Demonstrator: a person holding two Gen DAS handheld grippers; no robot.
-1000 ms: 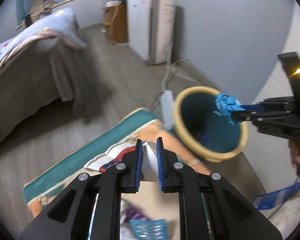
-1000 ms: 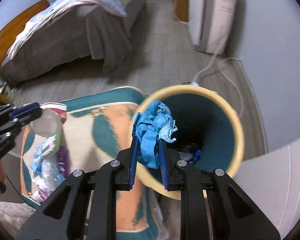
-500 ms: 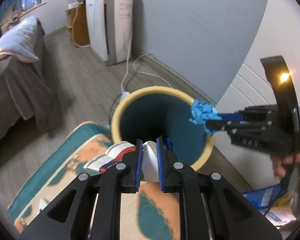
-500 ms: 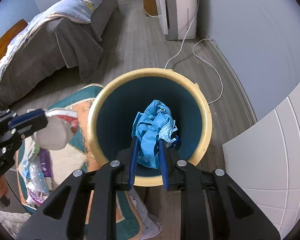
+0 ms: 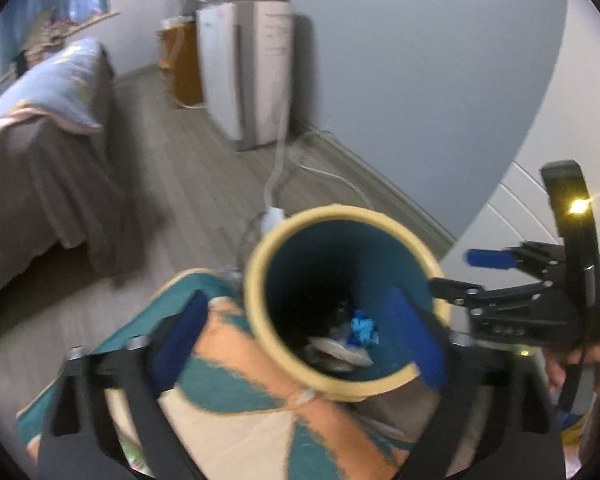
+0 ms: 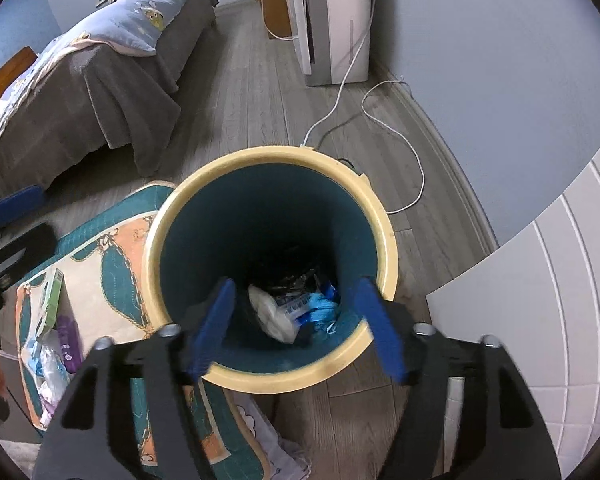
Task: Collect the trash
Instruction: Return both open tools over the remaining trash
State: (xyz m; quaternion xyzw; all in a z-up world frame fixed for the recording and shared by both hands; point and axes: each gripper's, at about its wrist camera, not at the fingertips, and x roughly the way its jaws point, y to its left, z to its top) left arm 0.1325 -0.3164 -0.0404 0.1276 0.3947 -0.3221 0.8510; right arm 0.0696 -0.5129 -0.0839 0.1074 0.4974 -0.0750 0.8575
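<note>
A teal bin with a cream rim (image 6: pixel 388 236) (image 5: pixel 256 280) stands on the wood floor. Inside it lie a crumpled blue wad (image 6: pixel 322 308) (image 5: pixel 362 330) and a white wrapper piece (image 6: pixel 270 312) (image 5: pixel 336 354). My right gripper (image 6: pixel 296 330) is open and empty right above the bin's mouth. My left gripper (image 5: pixel 296 336) is open and empty over the bin's near-left rim. In the left wrist view the right gripper (image 5: pixel 472 276) shows at the bin's right. In the right wrist view the left gripper (image 6: pixel 16 220) shows at the far left.
A teal and orange rug (image 6: pixel 116 248) lies left of the bin with more litter (image 6: pixel 56 344) on it. A bed (image 6: pixel 84 92) stands at the back left. A white appliance (image 6: pixel 332 20) and its cable (image 6: pixel 380 120) are behind the bin. A white panel (image 6: pixel 540 300) is on the right.
Both grippers have opened. The blue wad and the white wrapper piece have dropped from the jaws into the bin. The left gripper has moved closer over the bin.
</note>
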